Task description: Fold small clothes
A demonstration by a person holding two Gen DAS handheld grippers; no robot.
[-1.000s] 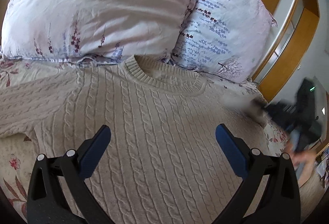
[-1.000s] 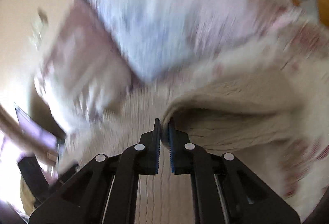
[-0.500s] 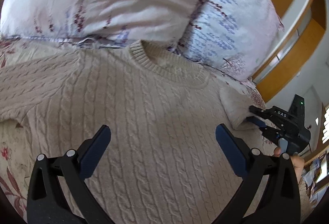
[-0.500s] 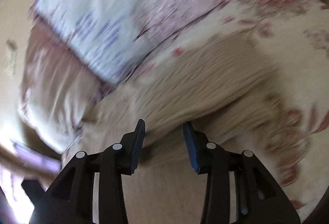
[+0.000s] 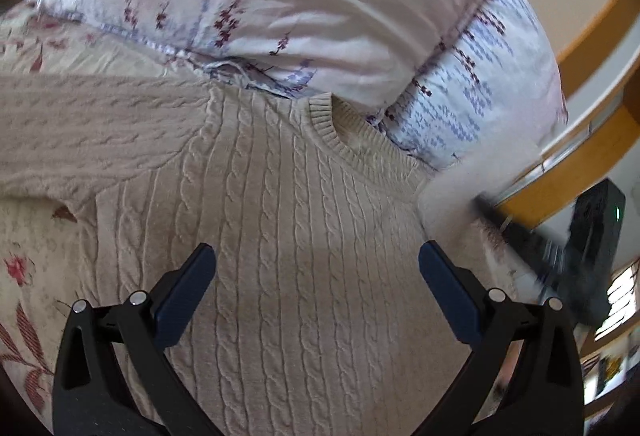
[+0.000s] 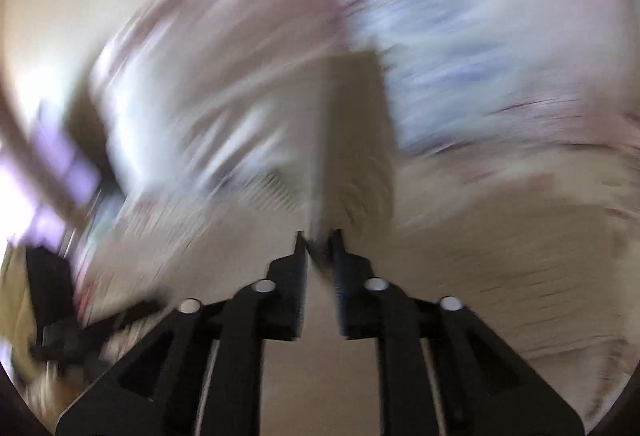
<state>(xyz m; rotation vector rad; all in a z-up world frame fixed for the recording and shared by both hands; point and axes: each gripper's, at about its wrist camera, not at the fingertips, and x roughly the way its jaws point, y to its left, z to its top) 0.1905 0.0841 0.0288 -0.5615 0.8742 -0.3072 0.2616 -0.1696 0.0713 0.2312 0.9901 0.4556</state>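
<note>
Sweater: the beige cable-knit sweater [image 5: 288, 236] lies flat on the floral bedsheet [image 5: 28, 276], filling the centre and lower half of the left wrist frame.
Direction: its ribbed collar [image 5: 352, 143] points toward the upper right of that frame, at the two pillows [image 5: 280, 3]; the body's long axis runs from the collar down to the lower centre.
Left sleeve: this sleeve [image 5: 80, 131] stretches out to the left edge of the frame, across the body's axis.
Left gripper: your left gripper [image 5: 316, 288] hovers over the chest with its jaws spread wide, holding nothing.
Right gripper: your right gripper [image 6: 318, 248] has its jaws drawn close together on a strip of beige knit [image 6: 356, 139]; the view is badly blurred, so which part of the sweater it is cannot be told, though it looks like the sleeve on that side.
Doing it well: carry that fabric across the chest and lay it flat, square to the body. Slow down, since the blur suggests haste, and pin the chest with your left gripper if the body drags.
</note>
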